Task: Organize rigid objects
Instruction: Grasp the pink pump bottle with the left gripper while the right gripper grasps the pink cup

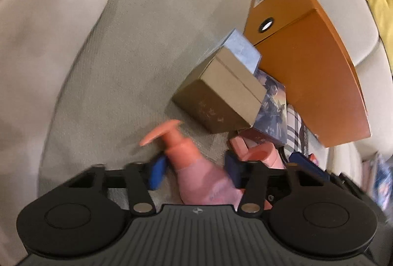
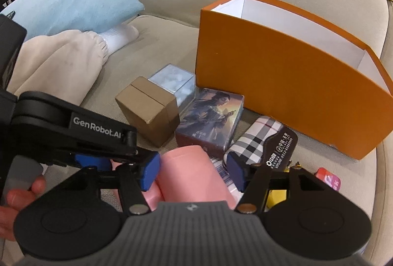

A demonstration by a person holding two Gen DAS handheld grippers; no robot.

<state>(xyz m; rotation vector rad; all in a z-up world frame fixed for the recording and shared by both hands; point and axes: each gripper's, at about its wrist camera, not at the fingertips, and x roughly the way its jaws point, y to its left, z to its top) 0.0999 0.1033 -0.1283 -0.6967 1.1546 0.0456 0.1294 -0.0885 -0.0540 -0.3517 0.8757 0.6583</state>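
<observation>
A pink pump bottle (image 1: 196,167) lies on the beige sofa seat (image 1: 137,64). My left gripper (image 1: 194,170) is shut on it, with a blue pad against each side of its shoulder and the pump head pointing away. In the right wrist view my right gripper (image 2: 192,174) stands open astride a pink cylinder (image 2: 189,167); a sliver of room shows at the right pad. The left gripper (image 2: 108,158) comes in from the left, beside it. An open orange box (image 2: 282,84) stands behind.
A brown carton (image 2: 149,109), a clear cube (image 2: 174,80), a picture box (image 2: 211,116) and a plaid case (image 2: 258,138) crowd the seat before the orange box. A blue pillow (image 2: 73,6) and beige garment (image 2: 56,64) lie left. A hand (image 2: 22,194) shows at the edge.
</observation>
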